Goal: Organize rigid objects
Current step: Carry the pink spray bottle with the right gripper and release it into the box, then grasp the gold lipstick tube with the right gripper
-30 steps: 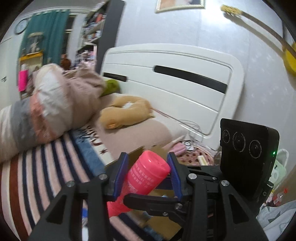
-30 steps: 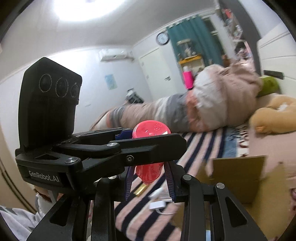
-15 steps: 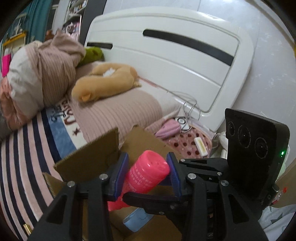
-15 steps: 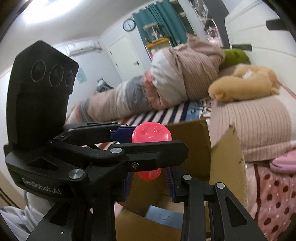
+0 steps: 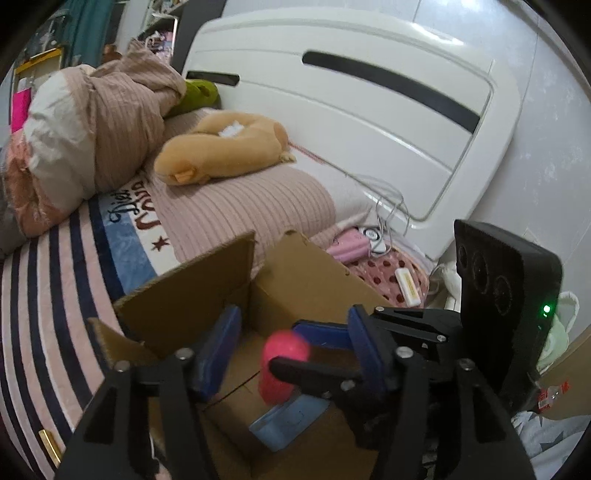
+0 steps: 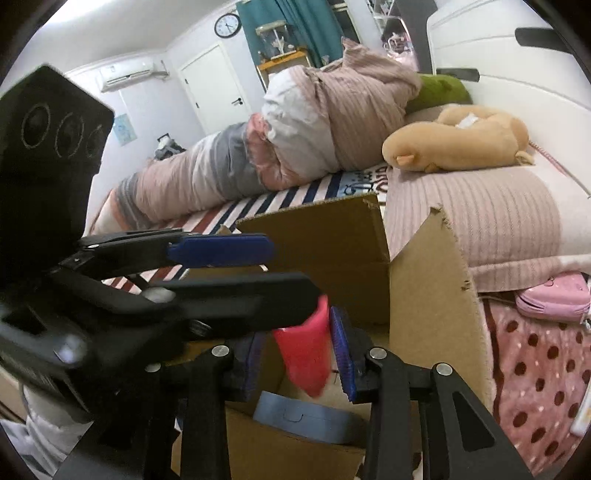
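Bedroom. White headboard [image 5: 351,110] with dark slots stands against a pale wall [image 5: 546,122]. Bed [image 5: 48,295] carries a striped cover; rumpled duvet [image 6: 295,147] along its far edge — tan plush pillow [image 5: 221,147] near the headboard. White door [image 6: 212,88], wall clock [image 6: 228,25], air conditioner [image 6: 127,72], teal curtain [image 6: 295,22] — all at the far wall.

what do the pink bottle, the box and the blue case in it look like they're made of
Pink bottle: seemingly smooth moulded plastic, solid colour, dull sheen.
Box: brown corrugated cardboard, matte, with ragged torn flap edges.
Blue case: probably hard plastic, matte grey-blue, with a moulded latch.
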